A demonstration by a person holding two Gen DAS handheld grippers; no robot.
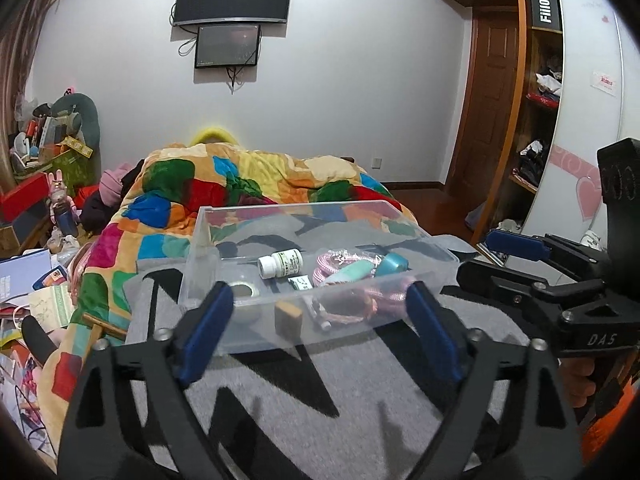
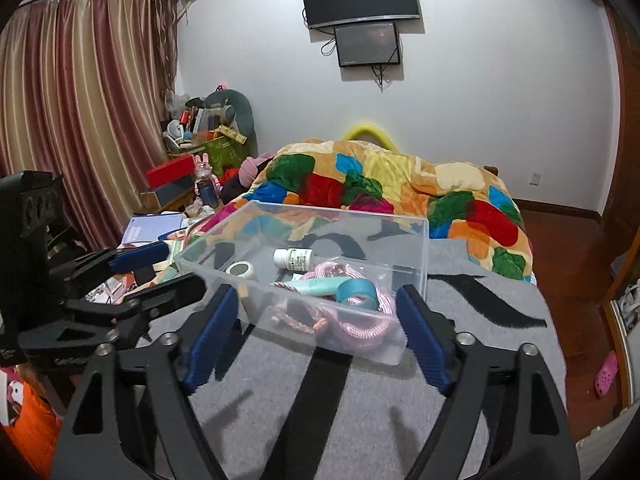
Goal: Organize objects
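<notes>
Directly ahead of both tongs sits a clear plastic box (image 1: 320, 248) on a grey blanket with black stripes (image 1: 280, 392) spread over the bed. The left tongs (image 1: 318, 332) are spread wide with nothing between the blue pads (image 1: 206, 334), and the near wall of the box lies just beyond the fingertips, roughly spanning the gap between them. The right tongs (image 2: 316, 334) are likewise wide open and empty, pointing at the near corner of the box (image 2: 316, 264), which stands just past their tips. In the left wrist view the right tongs (image 1: 496, 256) appear off to the right, beside the box's right end; in the right wrist view the left tongs (image 2: 160, 272) show at the left, close to the box's left corner.

Inside the box lie a white pill bottle (image 1: 280, 263) on its side, a roll of tape (image 1: 242, 290) nearer the left tongs, a pink braided cord (image 2: 360, 320) coiled nearer the right tongs, a mint tube (image 2: 320, 286) and a teal tape ring (image 2: 356, 292) on top of the cord, and a small tan block (image 1: 289, 314) leaning at the near wall.

Beyond the box a bright patchwork quilt (image 1: 248, 180) is bunched on the bed.
</notes>
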